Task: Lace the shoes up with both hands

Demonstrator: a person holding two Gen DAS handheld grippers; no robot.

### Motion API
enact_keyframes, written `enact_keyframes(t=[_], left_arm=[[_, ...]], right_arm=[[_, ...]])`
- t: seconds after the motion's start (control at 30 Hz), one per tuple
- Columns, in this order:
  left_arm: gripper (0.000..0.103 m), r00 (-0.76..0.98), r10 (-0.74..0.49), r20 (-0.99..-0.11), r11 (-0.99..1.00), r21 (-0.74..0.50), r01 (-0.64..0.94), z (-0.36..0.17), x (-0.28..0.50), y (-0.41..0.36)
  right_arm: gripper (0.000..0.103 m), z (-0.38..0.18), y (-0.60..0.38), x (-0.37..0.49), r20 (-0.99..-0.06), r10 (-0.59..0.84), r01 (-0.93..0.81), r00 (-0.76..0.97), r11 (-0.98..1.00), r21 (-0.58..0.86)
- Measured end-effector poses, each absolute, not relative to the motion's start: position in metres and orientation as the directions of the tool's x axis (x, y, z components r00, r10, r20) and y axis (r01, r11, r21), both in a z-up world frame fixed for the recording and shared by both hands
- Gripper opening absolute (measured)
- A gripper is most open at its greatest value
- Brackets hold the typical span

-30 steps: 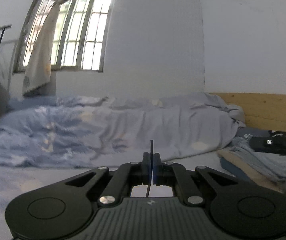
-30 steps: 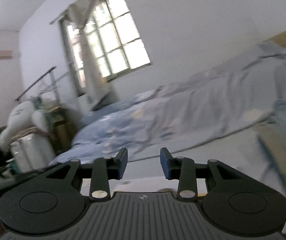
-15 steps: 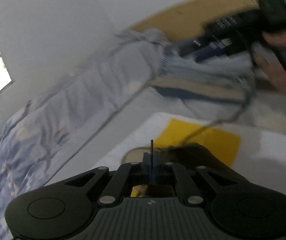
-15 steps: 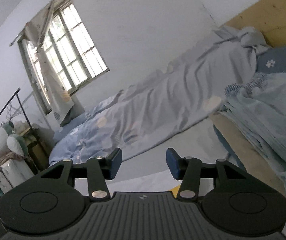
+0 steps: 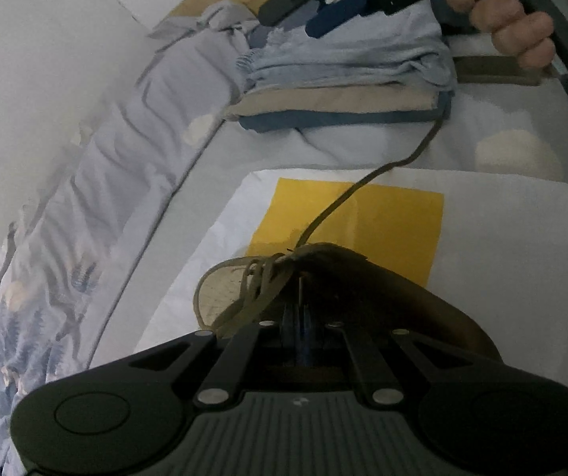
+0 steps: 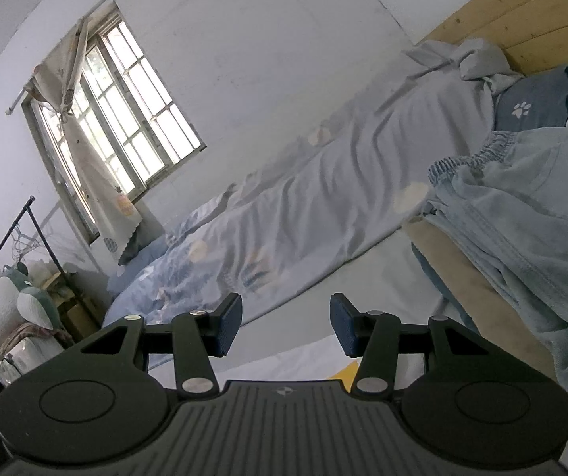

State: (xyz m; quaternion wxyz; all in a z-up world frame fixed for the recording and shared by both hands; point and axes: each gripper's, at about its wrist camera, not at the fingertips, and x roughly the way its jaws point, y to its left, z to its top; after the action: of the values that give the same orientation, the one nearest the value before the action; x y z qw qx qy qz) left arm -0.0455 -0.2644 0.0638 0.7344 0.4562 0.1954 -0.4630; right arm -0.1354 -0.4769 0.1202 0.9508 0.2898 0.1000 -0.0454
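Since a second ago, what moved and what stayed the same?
The left claw tipped down from the bed to the shoe, still shut on the lace. The right claw rolled and has just been opening, nothing between its pads. It stayed aimed at the window.

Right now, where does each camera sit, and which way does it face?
Left wrist: on the left hand-held gripper, jaws shut, tilted down at a shoe on white and yellow sheets; a hand with the right hand-held gripper shows above.
Right wrist: on the right hand-held gripper, jaws open and empty, facing nearly level across the bed toward a window.
Shared: the pale blue quilt, folded clothes and wooden headboard.
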Motion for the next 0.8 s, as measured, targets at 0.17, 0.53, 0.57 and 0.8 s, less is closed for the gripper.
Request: enact_keyframes(t=[0.17,0.53,0.57,0.8], left_arm=[[0.0,0.492,-0.482,-0.725,0.156,0.481,0.863,0.063,-0.042,-0.273],[0.0,0.483,-0.506,-0.715,0.149,0.479,0.865,0.065,-0.043,-0.276],[0.0,0.483,-0.51,-0.712,0.149,0.48,0.865,0.066,-0.043,-0.277],[0.0,0.479,-0.531,-0.699,0.138,0.486,0.863,0.066,-0.045,-0.281]], right_arm=[[0.052,0.122,-0.476,-0.135,-0.216,-0.022,0.138,0.976,0.829,0.542],[0.052,0.122,-0.475,-0.135,-0.216,-0.009,0.127,0.976,0.832,0.54],[0.052,0.123,-0.474,-0.134,-0.217,-0.007,0.126,0.976,0.832,0.541],[0.052,0.115,-0.472,-0.132,-0.246,0.033,0.118,0.969,0.813,0.571]])
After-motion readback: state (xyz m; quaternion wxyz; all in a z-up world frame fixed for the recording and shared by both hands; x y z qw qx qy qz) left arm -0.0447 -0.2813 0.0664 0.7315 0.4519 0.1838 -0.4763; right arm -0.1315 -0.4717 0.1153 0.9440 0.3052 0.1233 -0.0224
